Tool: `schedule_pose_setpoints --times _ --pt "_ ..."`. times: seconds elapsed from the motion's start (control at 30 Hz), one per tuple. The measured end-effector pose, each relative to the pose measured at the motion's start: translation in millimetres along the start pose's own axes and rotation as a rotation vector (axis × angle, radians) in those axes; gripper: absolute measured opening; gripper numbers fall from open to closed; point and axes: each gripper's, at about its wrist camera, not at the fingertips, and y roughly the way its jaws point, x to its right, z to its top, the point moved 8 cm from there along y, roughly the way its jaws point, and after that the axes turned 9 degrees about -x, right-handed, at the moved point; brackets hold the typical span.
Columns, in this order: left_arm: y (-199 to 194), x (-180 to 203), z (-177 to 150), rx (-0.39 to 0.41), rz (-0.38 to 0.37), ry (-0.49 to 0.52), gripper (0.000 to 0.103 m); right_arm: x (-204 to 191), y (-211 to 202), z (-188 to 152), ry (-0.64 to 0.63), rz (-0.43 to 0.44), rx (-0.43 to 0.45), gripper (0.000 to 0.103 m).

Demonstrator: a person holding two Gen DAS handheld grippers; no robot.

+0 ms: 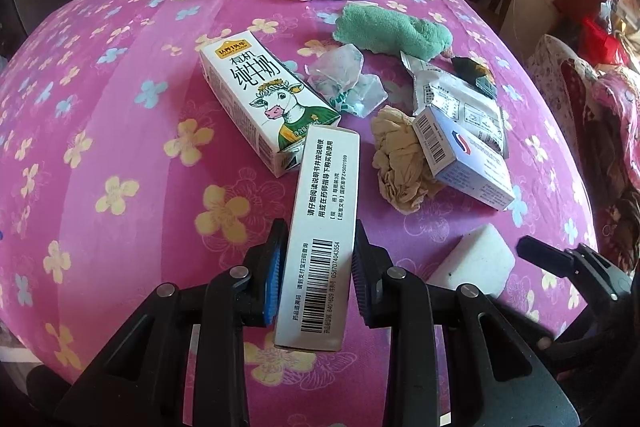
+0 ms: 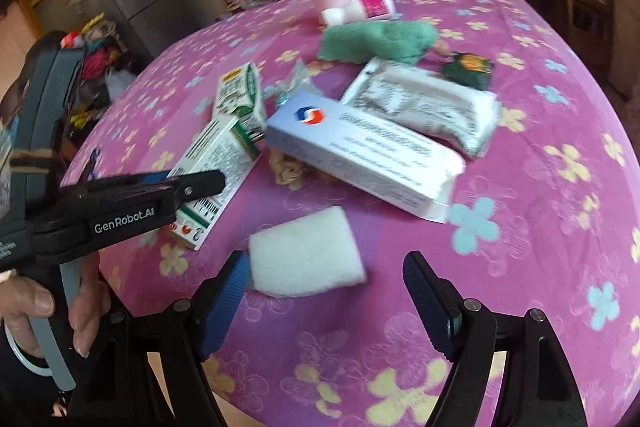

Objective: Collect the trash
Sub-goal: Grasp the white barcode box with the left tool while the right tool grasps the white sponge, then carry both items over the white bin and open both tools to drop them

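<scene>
Between the pads of the left hand-held gripper (image 1: 316,275) sits a slim medicine box (image 1: 320,227), clamped across its long sides, light and crushable, while the right hand-held gripper (image 2: 326,301) gapes just short of a soft white sponge (image 2: 306,253).

Left gripper (image 1: 316,275) clamped, right gripper (image 2: 326,291) agape.

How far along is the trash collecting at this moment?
Nothing looks collected yet. In hand: the left claw is shut on a long white barcoded box. The right claw is open by a white sponge block. Left on the pink floral tablecloth: milk carton, crumpled tan paper, blue-white box, wrappers.
</scene>
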Motion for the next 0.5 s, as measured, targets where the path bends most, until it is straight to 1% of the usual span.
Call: schedule_pose_setpoints --times 0.1,0.13,0.17,0.2,0.27,0.37,0.5 --pt "-0.2 2.3 -0.9 -0.001 -0.021 0.005 0.026 -10.8 15.1 0.6 -0.052 -0.009 -0.028 0.077" --pt "-0.9 2.7 -1.8 -0.001 -0.021 0.005 0.026 -11.9 20.3 -0.3 -0.066 -0.02 -0.043 0.074" --pt "-2.0 2.8 -2.5 0.0 -0.024 0.003 0.026 -11.3 21.0 -0.6 -0.072 -0.033 -0.037 0.067" --pt "-3.9 3.2 -3.5 0.002 -0.025 0.002 0.025 -10.2 17.0 -0.2 -0.076 -0.039 -0.011 0.047" --pt "-10.5 5.5 -5.4 0.013 -0.016 0.008 0.025 -5.0 7.1 -0.8 -0.049 -0.006 0.007 0.048" --pt "-21.8 12.7 -4.5 0.037 -0.004 0.02 0.025 5.7 -10.7 0.9 -0.044 -0.024 0.049 0.048" --pt "-34.3 31.2 -1.5 0.062 -0.016 0.046 0.025 22.6 -40.0 1.2 -0.024 -0.043 0.1 0.048"
